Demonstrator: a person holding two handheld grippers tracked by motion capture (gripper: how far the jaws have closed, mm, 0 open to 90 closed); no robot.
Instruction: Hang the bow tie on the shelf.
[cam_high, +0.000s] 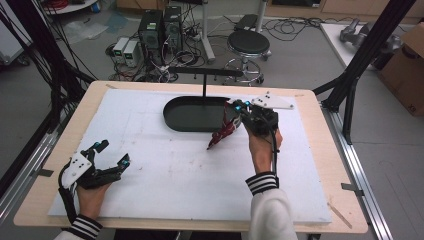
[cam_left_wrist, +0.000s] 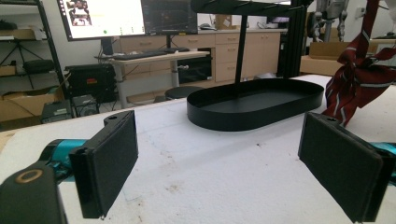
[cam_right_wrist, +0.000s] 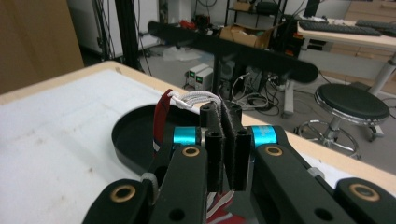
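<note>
Jaws of the left gripper (cam_left_wrist: 219, 158) stand spread over bare table (cam_high: 165, 170). Farther off, the right gripper (cam_high: 239, 111) is clenched on a red striped tie (cam_high: 222, 134) dangling beside the black tray (cam_high: 192, 114); its knot is hidden behind the pads.

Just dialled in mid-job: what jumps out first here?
The right gripper is shut on a dark red striped tie, which hangs beside the near right end of the black oval tray of a T-shaped stand. The left gripper rests open on the white board, near left.
</note>
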